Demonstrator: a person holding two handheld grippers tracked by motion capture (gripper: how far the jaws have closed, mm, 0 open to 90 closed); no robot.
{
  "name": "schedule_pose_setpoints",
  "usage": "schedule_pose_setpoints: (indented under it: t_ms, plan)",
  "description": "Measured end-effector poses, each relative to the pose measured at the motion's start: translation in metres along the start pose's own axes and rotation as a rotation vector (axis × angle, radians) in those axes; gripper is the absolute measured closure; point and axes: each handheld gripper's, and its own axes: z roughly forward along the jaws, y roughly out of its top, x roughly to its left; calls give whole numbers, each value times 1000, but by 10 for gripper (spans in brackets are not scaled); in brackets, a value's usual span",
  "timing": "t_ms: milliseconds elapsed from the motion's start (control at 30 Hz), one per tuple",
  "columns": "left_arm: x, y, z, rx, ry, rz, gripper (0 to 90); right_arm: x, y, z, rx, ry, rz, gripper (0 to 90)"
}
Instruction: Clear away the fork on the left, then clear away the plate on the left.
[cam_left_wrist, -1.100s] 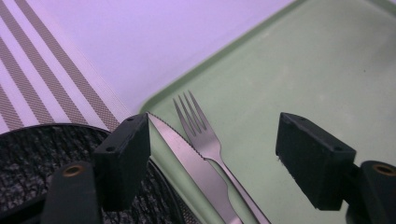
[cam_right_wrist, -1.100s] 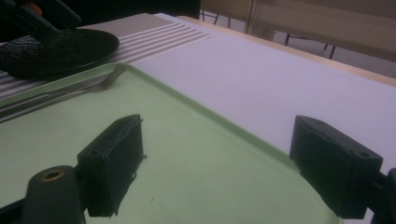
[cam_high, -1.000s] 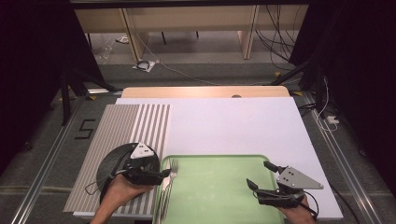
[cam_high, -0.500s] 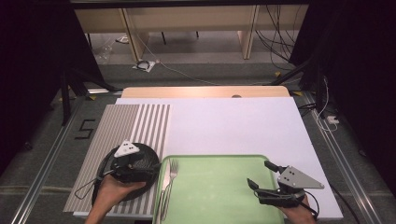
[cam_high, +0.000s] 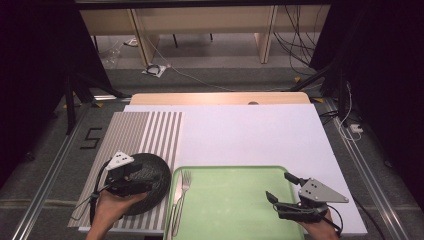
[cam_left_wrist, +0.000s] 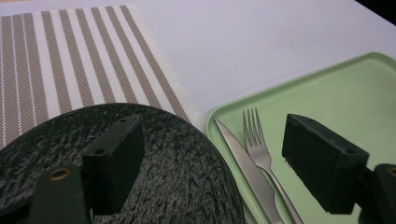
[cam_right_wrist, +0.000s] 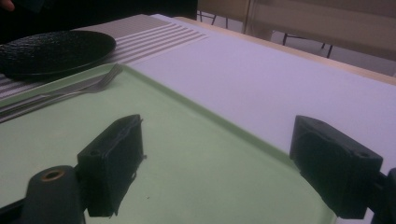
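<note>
The left gripper (cam_high: 141, 179), jaws apart, hovers over the black plate (cam_high: 155, 172) on the striped placemat (cam_high: 145, 130); the fork (cam_high: 183, 187) at three o'clock is probably next, so descend squarely.

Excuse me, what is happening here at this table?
A person holds a gripper in each hand. The left gripper hovers open over a black plate lying on a striped placemat. The right gripper waits open above a green tray, where a fork and a knife lie at the left edge.
</note>
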Motion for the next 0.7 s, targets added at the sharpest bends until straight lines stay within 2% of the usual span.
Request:
schedule_pose_setpoints:
  t_ms: [167,367,567,700]
  plan:
    - [7,-4,-5,-20,17,-45,205,1,0,0,-3,0,-4,182]
    - [14,-9,-8,-25,36,-72,200,1,0,0,-3,-1,-3,182]
    - [22,-13,-13,-44,55,-126,199,1,0,0,-2,-1,-5,182]
    - [26,-16,-16,-46,62,-145,197,1,0,0,-2,-2,-4,182]
